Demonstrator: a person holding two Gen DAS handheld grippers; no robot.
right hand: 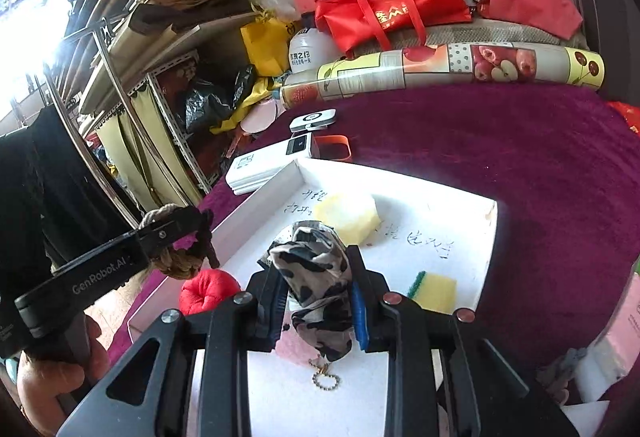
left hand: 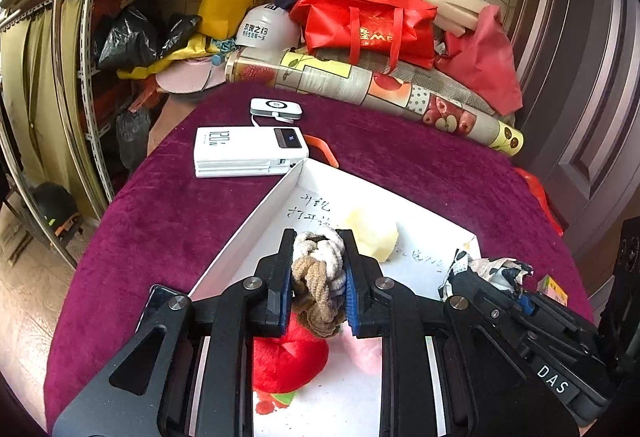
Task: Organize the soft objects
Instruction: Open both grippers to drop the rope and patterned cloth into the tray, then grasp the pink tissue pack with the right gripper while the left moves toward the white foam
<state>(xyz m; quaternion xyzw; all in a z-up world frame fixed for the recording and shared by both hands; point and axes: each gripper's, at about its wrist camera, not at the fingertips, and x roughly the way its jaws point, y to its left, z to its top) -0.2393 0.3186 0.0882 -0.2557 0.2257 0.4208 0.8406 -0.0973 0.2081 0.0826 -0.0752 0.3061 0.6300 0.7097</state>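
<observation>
A white shallow box [left hand: 256, 213] [right hand: 460, 209] lies on the purple tablecloth. My left gripper [left hand: 318, 237] is shut on a braided beige-and-brown rope knot [left hand: 318, 277] and holds it above the box; it also shows in the right wrist view [right hand: 200, 233]. My right gripper [right hand: 316, 249] is shut on a black-and-white spotted cloth [right hand: 316, 277] above the box; it also shows in the left wrist view [left hand: 492, 273]. In the box lie a pale yellow sponge block [left hand: 374, 237] [right hand: 346, 215], a red plush [left hand: 288, 361] [right hand: 204, 293], a yellow-green sponge [right hand: 434, 291] and a pink soft item [left hand: 366, 351].
A white power bank [left hand: 244, 151] and a small white device [left hand: 276, 109] lie beyond the box. A rolled fruit-print mat [left hand: 380, 89], red bags [left hand: 368, 21] and helmets pile at the table's back. A metal shelf [left hand: 92, 77] stands left. A bead chain [right hand: 326, 377] lies in the box.
</observation>
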